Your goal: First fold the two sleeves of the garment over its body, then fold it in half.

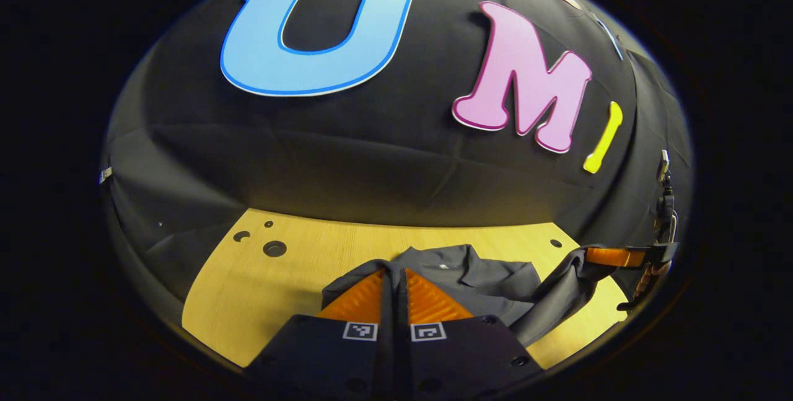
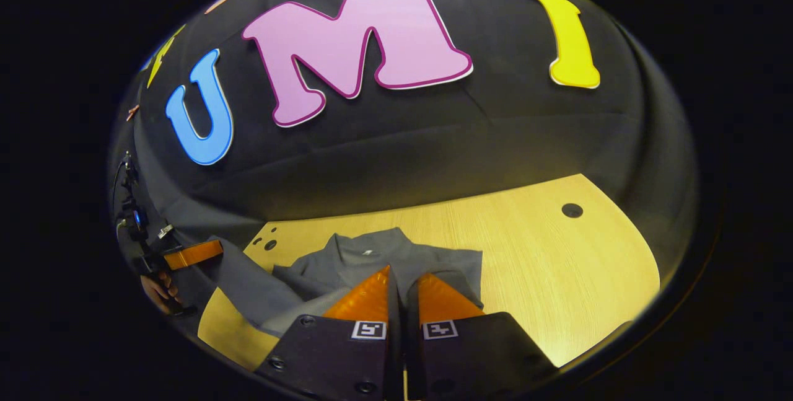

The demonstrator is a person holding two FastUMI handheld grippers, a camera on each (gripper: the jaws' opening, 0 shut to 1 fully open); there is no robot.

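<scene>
A dark grey collared shirt (image 1: 477, 277) lies bunched on the wooden table (image 1: 266, 302), collar toward the wall. My left gripper (image 1: 394, 272) is shut, with a strip of the shirt's cloth pinched between its fingers. Off to the right in the left gripper view, my right gripper (image 1: 619, 256) holds one sleeve (image 1: 564, 283) lifted and stretched off the table. In the right gripper view the shirt (image 2: 372, 255) lies just ahead of my right gripper (image 2: 404, 272), whose fingers are pressed together. At the left there, my left gripper (image 2: 192, 254) holds the other sleeve (image 2: 248, 283) raised.
Round holes are cut in the table top (image 1: 274, 248) (image 2: 571, 209). Black cloth walls close the table in at the back and sides. Bare wood (image 2: 557, 264) stretches to the right of the shirt. A hand (image 2: 156, 289) grips the left tool.
</scene>
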